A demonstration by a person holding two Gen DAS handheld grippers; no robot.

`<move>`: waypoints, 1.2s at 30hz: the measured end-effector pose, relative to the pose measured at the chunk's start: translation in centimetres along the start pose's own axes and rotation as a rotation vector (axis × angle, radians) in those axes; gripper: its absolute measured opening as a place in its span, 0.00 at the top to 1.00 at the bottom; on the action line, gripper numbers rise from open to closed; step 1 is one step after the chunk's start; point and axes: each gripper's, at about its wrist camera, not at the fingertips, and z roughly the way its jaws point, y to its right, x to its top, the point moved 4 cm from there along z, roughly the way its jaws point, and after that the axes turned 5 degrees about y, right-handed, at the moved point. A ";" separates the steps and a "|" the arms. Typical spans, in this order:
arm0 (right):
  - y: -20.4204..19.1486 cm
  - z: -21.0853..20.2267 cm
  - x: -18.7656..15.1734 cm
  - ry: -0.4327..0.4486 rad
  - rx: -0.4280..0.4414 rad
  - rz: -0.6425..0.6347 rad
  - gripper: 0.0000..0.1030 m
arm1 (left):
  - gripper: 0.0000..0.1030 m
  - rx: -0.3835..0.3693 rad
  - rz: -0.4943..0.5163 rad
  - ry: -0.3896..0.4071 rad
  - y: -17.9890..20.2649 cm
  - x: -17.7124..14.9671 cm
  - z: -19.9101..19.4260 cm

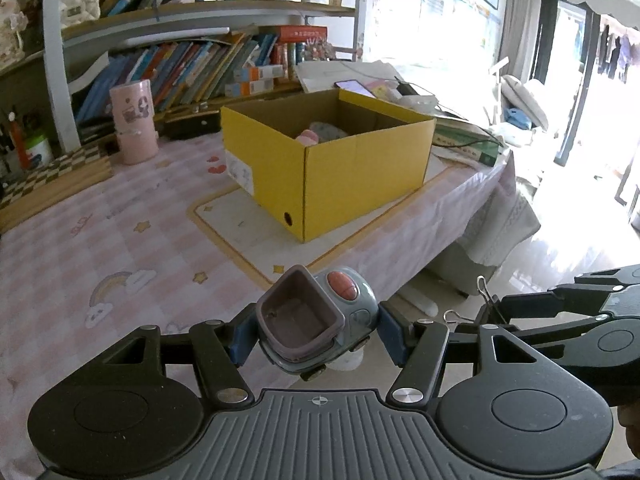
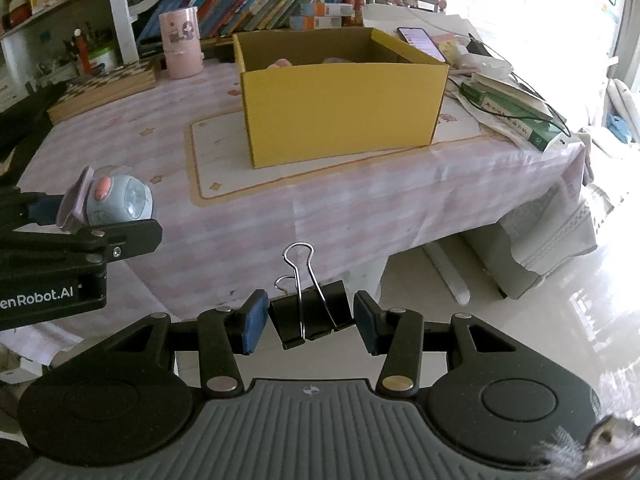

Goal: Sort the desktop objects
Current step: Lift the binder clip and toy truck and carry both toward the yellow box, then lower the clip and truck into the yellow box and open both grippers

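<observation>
My left gripper (image 1: pixel 316 336) is shut on a grey-blue toy sharpener (image 1: pixel 320 320) with a red button and a mauve square tray, held above the near edge of the pink checked table (image 1: pixel 120 232). From the right wrist view the same toy sharpener (image 2: pixel 120 200) shows at the far left in the left gripper (image 2: pixel 100 220). My right gripper (image 2: pixel 310 320) is shut on a black binder clip (image 2: pixel 312 314) with its wire handles up, just off the table's front edge. The binder clip (image 1: pixel 486 306) also shows at the right of the left wrist view. A yellow cardboard box (image 1: pixel 332 160), open on top, holds soft pink and grey items.
A pink cylindrical canister (image 1: pixel 134 120) and a chequered board (image 1: pixel 52 180) stand at the back left. Books fill the shelf (image 1: pixel 200 68) behind. A phone (image 2: pixel 420 42), cables and a green book (image 2: pixel 508 116) lie right of the yellow box (image 2: pixel 340 100). Floor and a draped white unit (image 2: pixel 552 232) lie beyond the table's edge.
</observation>
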 end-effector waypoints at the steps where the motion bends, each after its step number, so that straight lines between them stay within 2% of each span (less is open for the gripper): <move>1: 0.3 0.2 0.2 -0.002 0.002 -0.001 0.57 | 0.40 0.002 0.000 0.000 0.1 0.2 0.3; 10: 2.5 1.8 2.0 -0.011 0.019 -0.014 0.57 | 0.40 0.018 -0.003 0.004 1.4 1.8 2.4; 19: 5.2 3.4 4.7 0.017 0.020 -0.030 0.57 | 0.40 0.032 0.015 0.057 2.9 4.5 4.4; 26: 7.3 4.5 7.9 0.077 0.026 -0.066 0.57 | 0.40 0.061 0.015 0.120 4.0 7.1 5.9; 36: 10.3 5.5 14.7 0.227 0.072 -0.088 0.57 | 0.40 0.135 -0.010 0.203 4.6 11.3 8.2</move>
